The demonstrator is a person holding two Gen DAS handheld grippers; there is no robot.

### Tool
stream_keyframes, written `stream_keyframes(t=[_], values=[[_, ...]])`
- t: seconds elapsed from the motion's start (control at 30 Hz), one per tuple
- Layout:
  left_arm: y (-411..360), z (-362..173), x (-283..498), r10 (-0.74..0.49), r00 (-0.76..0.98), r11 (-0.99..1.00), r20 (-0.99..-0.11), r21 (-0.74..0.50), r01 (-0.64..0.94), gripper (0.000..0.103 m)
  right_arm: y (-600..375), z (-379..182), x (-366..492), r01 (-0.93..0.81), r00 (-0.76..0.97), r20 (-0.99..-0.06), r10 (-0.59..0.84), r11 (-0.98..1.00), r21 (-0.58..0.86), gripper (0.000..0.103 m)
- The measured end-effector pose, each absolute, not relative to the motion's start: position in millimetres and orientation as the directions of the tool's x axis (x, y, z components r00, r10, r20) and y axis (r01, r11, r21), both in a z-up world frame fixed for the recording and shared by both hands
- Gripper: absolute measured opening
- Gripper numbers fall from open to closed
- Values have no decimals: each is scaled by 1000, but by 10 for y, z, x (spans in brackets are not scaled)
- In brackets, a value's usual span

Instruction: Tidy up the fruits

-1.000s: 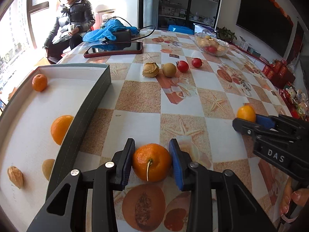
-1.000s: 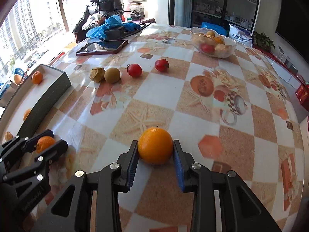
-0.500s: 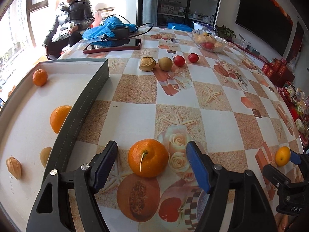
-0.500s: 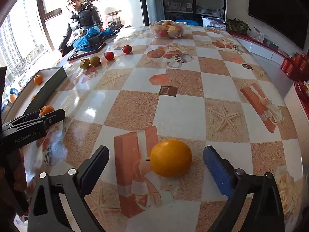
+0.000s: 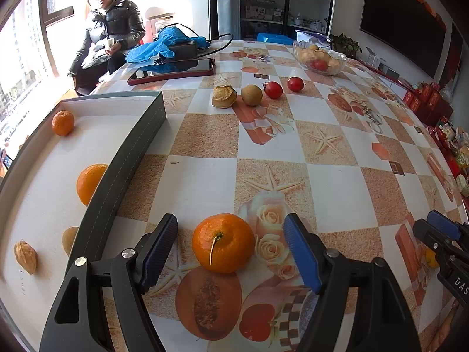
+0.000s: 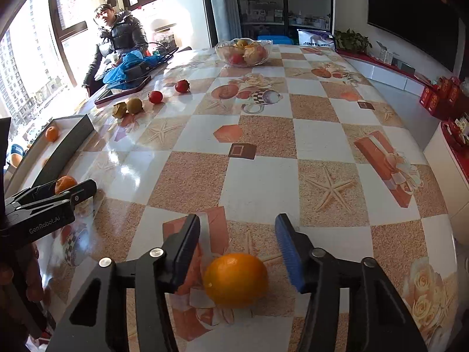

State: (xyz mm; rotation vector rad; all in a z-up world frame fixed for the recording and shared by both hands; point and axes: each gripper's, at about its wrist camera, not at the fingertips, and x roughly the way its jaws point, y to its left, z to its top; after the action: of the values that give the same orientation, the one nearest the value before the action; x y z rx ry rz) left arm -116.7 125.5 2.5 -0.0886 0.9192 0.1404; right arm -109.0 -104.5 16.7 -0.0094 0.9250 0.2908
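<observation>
A stemmed mandarin [image 5: 223, 242] rests on the patterned tablecloth, just right of the grey tray [image 5: 126, 161]. My left gripper [image 5: 230, 226] stands open around it, with both blue pads clear of the peel. Further right lies a smooth orange [image 6: 236, 278] between the fingers of my right gripper [image 6: 237, 234]. Those jaws are closing, and gaps still show on both sides of the orange. The right wrist view shows the left gripper [image 6: 73, 187] and the mandarin [image 6: 65, 183] at the left edge. The right gripper [image 5: 439, 234] shows at the far right of the left wrist view.
The tray holds a small mandarin [image 5: 63, 122], an orange [image 5: 88, 183], a pale round fruit [image 5: 69, 240] and a physalis [image 5: 25, 256]. Mid-table lie a physalis [image 5: 224, 96], a brown fruit [image 5: 251, 95] and two red fruits [image 5: 273, 89]. Beyond are a glass fruit bowl [image 5: 319, 57], a phone [image 5: 173, 70] and a seated person [image 5: 111, 29].
Both grippers let go of their fruits. The left jaws spread off the mandarin. The right gripper carried the orange rightward, opened wide around it, and its jaws have narrowed again.
</observation>
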Motion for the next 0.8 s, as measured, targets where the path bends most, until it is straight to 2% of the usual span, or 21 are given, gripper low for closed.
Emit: stream_keyframes(t=[0.03,0.17,0.2,0.27,0.33,0.8], values=[[1253,25,-1166,83,598,987,-797,-16,-159,78,-1063,167,-1084,-249,568,-784,251,960,126,37],[1254,26,-1167,82,599,987,-797,-17,-158,75,-1136,158,-1098,-243,576,-768,282,955,168,34],[1256,32,-1172,81,602,987,-794,-19,-158,70,-1134,158,-1105,-243,578,-766,282,955,169,34],[1252,52,-1182,78,609,988,-789,-21,-155,47,-1130,159,-1111,-243,580,-765,281,956,167,34],[1252,59,-1187,76,610,988,-789,-22,-152,39,-1139,159,-1109,-242,580,-763,287,954,174,34],[1189,42,-1419,105,634,989,-766,13,-147,40,-1172,155,-1111,-240,579,-756,305,950,200,34]])
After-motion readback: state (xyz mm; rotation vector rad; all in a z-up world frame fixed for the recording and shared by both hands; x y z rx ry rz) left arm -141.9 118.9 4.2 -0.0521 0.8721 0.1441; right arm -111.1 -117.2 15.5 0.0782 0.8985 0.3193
